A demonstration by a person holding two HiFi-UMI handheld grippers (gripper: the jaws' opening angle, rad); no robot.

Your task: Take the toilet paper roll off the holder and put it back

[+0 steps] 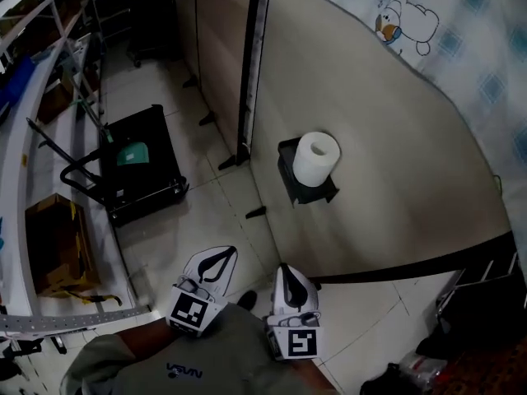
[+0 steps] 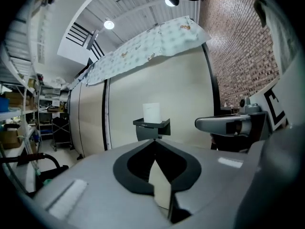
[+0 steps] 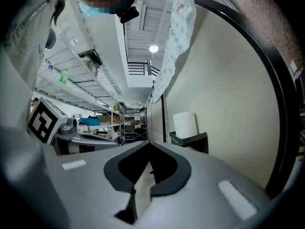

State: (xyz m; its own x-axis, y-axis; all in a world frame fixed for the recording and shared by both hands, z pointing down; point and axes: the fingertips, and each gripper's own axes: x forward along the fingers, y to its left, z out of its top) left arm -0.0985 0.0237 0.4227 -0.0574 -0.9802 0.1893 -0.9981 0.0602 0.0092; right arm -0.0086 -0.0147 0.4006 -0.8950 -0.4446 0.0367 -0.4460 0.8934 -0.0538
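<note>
Nearest, close to the person's body, the smooth grey left gripper [image 1: 219, 255] and right gripper [image 1: 286, 270] both have their jaws pressed together on nothing. Well ahead, the white cylindrical toilet paper roll [image 1: 317, 156] stands upright on its black holder [image 1: 303, 191], fixed to a curved beige panel [image 1: 395, 163]. Only the left gripper view shows a rough brick wall [image 2: 238, 56]. Only the head view shows a black cart [image 1: 140, 164].

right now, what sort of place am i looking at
Likely a workshop or lab with a mock bathroom wall: a toilet paper roll on a holder on a free-standing panel, storage shelves with boxes, and a black cart.
</note>
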